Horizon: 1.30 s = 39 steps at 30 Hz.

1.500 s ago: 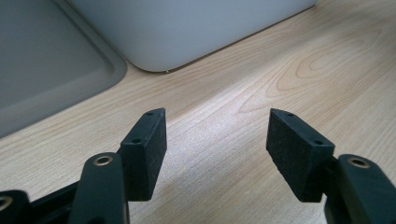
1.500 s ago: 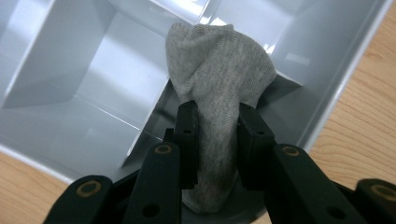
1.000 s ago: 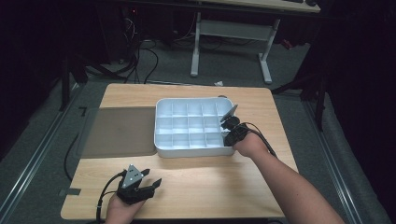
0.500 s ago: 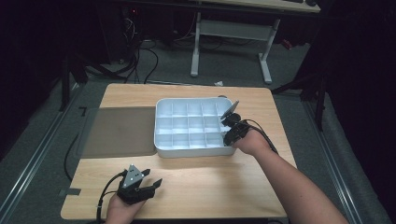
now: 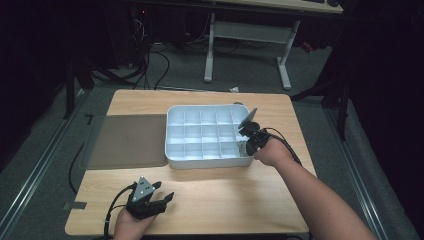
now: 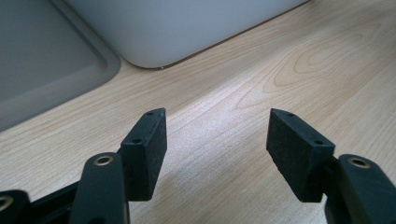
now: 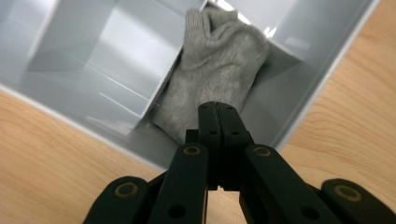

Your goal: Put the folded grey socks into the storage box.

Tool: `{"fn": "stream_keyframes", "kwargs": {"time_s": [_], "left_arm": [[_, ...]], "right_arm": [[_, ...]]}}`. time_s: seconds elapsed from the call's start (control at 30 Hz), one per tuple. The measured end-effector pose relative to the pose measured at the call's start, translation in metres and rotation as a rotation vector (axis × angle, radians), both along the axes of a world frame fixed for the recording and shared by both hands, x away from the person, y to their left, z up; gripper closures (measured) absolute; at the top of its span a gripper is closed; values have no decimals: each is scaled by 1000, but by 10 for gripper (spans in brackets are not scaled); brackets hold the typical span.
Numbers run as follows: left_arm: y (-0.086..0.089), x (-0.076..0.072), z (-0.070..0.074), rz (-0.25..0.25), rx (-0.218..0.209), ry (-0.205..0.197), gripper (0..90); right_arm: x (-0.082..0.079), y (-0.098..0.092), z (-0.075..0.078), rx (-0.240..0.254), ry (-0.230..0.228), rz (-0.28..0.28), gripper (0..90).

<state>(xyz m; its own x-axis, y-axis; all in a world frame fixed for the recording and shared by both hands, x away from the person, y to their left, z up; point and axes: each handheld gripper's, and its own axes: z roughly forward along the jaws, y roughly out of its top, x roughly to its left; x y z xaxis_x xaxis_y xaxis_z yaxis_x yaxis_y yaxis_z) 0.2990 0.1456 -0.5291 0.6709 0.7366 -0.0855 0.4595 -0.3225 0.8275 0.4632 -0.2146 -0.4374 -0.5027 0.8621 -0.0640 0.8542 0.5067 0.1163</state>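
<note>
A grey sock (image 7: 212,65) lies crumpled in the near right corner compartment of the white divided tray (image 5: 176,113), draped over a divider. My right gripper (image 7: 218,108) hangs just above the sock's near end at the tray's right front corner (image 5: 244,145). Its jaws have just closed and now stand shut pad to pad, with no cloth between them. My left gripper (image 5: 167,198) rests open on the wooden table near the front edge, with nothing between its pads (image 6: 148,149).
A flat grey lid (image 5: 130,140) lies on the table to the left of the tray, touching it. The tray's other compartments look empty. Cables trail from both grippers. A desk frame (image 5: 245,35) stands on the floor beyond the table.
The right gripper has tipped a little at the tray's right front corner. The left gripper has stayed where it was.
</note>
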Motion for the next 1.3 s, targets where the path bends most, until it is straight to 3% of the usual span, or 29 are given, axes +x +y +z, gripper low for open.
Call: {"fn": "stream_keyframes", "kwargs": {"time_s": [0.13, 0.3, 0.4, 0.43, 0.47, 0.7, 0.8, 0.97, 1.03, 1.3], "left_arm": [[0, 1, -1, 3, -1, 2, 387], [1, 1, -1, 5, 1, 4, 386], [1, 1, -1, 3, 2, 5, 387], [0, 1, -1, 1, 4, 5, 386], [0, 1, -1, -2, 6, 8, 386], [0, 0, 0, -1, -2, 4, 386], [1, -1, 1, -1, -9, 2, 387], [1, -2, 2, -1, -13, -2, 387], [1, -3, 1, -2, -15, -1, 387], [0, -3, 2, -5, -14, -1, 387]], "right_arm": [[3, 2, -14, 7, 34, -9, 900], [4, 3, -21, 9, 42, -9, 897], [4, 3, -15, 24, 48, -8, 858], [4, 2, -12, 25, 35, 14, 858], [5, 2, -2, 37, 11, 1, 860], [17, 2, 10, 34, -44, -24, 868], [24, 5, 3, 18, -47, -29, 873], [32, 6, -16, -3, -6, -55, 900], [34, 6, -23, -12, -3, -36, 900], [35, 10, -26, -31, 10, -41, 900]]}}
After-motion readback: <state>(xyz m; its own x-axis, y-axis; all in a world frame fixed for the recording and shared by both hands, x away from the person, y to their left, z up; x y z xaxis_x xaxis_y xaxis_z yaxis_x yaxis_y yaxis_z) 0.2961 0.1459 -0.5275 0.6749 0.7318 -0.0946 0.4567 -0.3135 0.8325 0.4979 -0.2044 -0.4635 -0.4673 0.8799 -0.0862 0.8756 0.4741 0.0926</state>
